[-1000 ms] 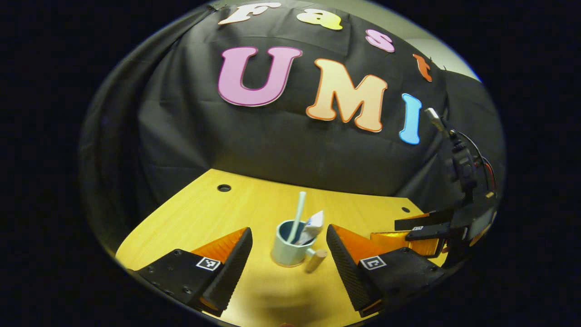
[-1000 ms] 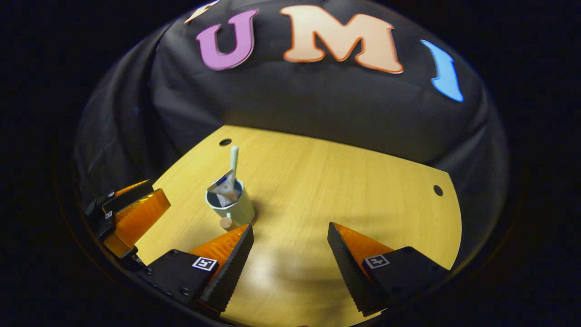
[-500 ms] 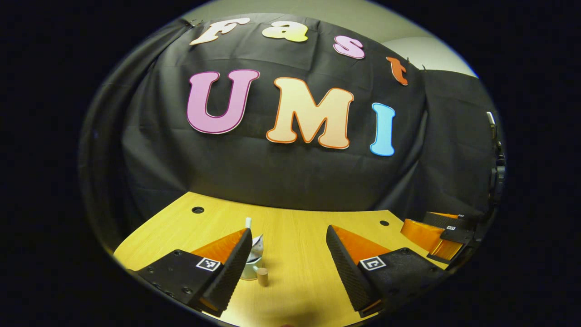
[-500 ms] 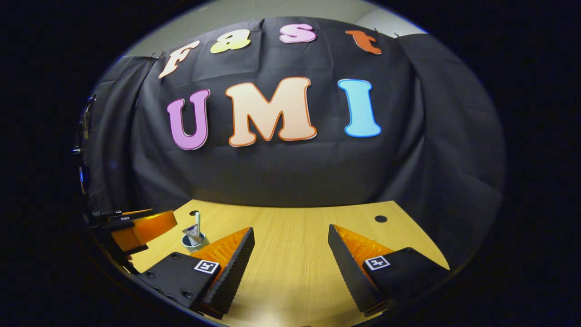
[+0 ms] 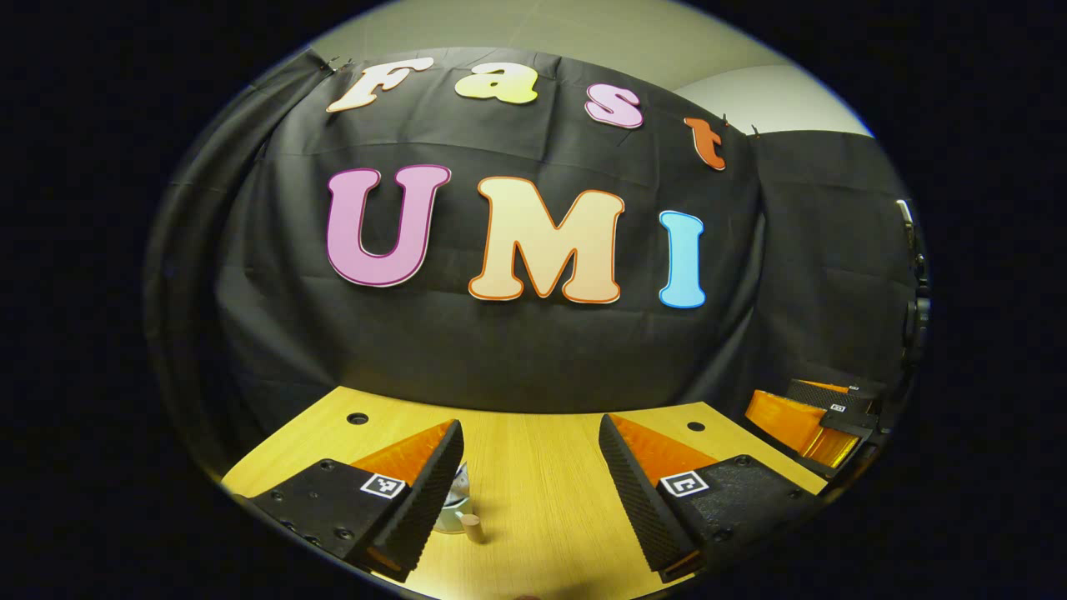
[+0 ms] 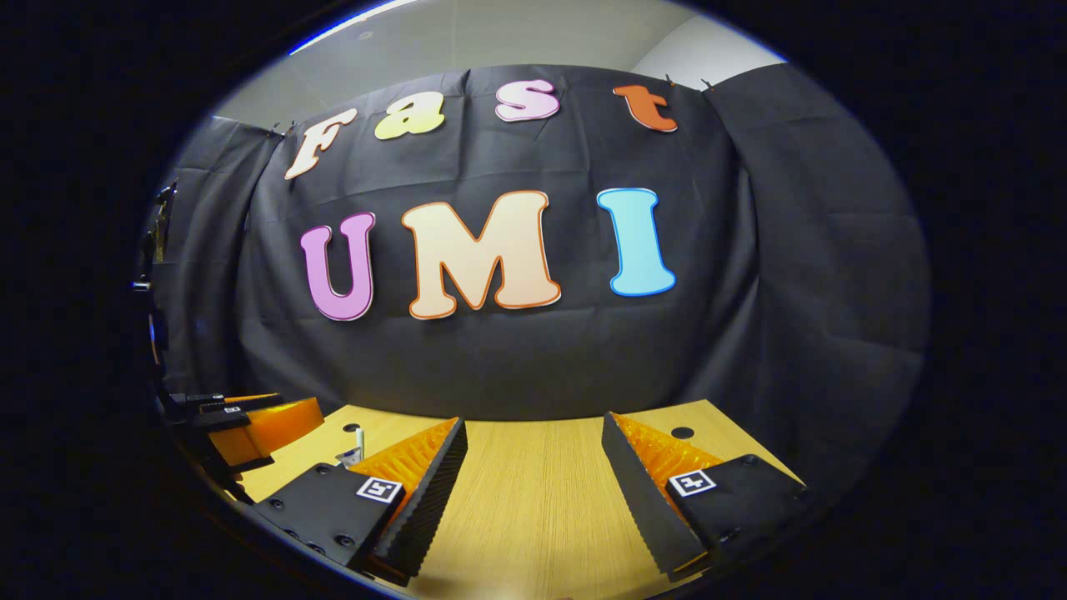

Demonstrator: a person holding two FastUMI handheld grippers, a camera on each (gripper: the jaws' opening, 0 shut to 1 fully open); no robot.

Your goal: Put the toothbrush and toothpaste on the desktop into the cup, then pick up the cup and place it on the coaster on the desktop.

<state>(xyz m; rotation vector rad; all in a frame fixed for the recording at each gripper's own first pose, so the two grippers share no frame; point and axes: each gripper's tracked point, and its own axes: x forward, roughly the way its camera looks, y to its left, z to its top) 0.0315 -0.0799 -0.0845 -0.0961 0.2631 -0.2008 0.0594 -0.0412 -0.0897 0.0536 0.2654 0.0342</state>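
The pale cup (image 5: 453, 515) with its wooden handle knob (image 5: 473, 527) stands on the yellow desktop (image 5: 542, 475), mostly hidden behind my left gripper's left finger. My left gripper (image 5: 529, 421) is open and empty, with the cup low and to the left of its gap. In the right gripper view, the toothbrush tip (image 6: 359, 437) and a corner of the toothpaste tube (image 6: 348, 456) peek over that gripper's left finger. My right gripper (image 6: 533, 418) is open and holds nothing. Each gripper also appears at the edge of the other's view: the right gripper (image 5: 807, 410) and the left gripper (image 6: 240, 414).
Round cable holes (image 5: 358, 418) (image 5: 695, 426) sit near the desktop's back corners. The black cloth wall rises just behind the desktop's far edge. Bare wood (image 6: 533, 508) lies between the right gripper's fingers.
Both grippers have drawn back from the cup and tilted up. The cup, which stood between the left gripper's fingers, now sits low and half hidden behind its left finger.
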